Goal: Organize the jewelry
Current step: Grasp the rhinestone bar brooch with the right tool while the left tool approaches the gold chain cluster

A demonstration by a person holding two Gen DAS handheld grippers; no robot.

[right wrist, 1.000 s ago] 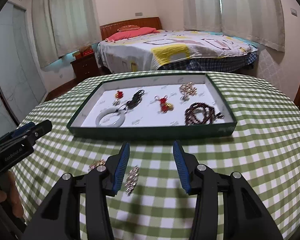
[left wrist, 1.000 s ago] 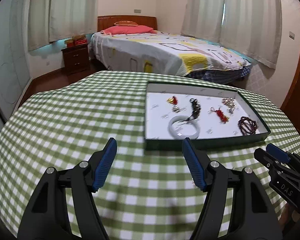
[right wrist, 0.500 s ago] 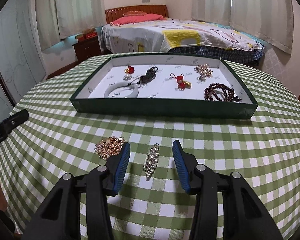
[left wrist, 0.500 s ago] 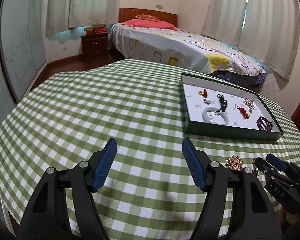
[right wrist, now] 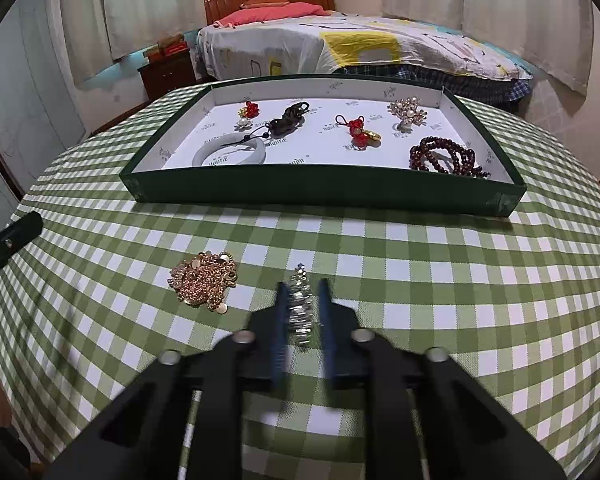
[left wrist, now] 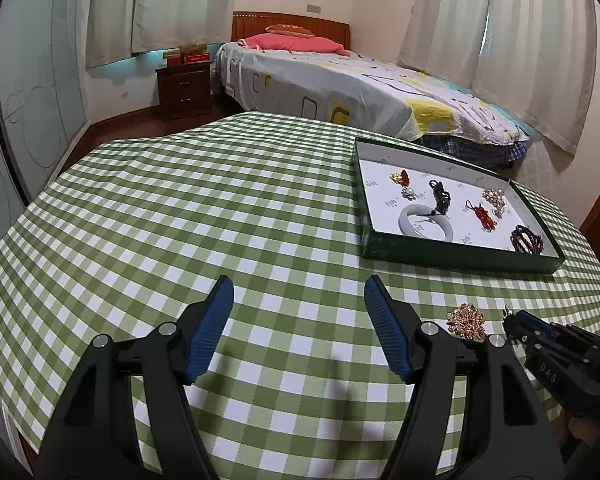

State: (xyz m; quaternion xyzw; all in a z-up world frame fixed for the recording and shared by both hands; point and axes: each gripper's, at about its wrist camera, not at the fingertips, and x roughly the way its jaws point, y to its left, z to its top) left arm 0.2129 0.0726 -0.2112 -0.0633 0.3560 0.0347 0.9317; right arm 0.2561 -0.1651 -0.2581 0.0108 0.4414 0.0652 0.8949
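Observation:
A silver rhinestone brooch (right wrist: 301, 307) lies on the green checked tablecloth. My right gripper (right wrist: 303, 292) is low over it, its blue fingers nearly closed around the brooch and motion-blurred. A gold chain pile (right wrist: 205, 280) lies just left of it, also in the left wrist view (left wrist: 465, 322). The dark green tray (right wrist: 324, 190) beyond holds a white bangle (right wrist: 230, 154), a dark cord, red charms, a pearl brooch and dark red beads (right wrist: 444, 156). My left gripper (left wrist: 299, 304) is open and empty over bare cloth, left of the tray (left wrist: 452, 254).
The round table's edge curves close on all sides. A bed (left wrist: 340, 80) and a nightstand (left wrist: 185, 88) stand behind the table. The right gripper's body (left wrist: 556, 356) shows at the left wrist view's lower right.
My right gripper has dropped toward the silver brooch and its fingers have closed in around it. The left gripper has drawn back left, away from the tray, and stays open.

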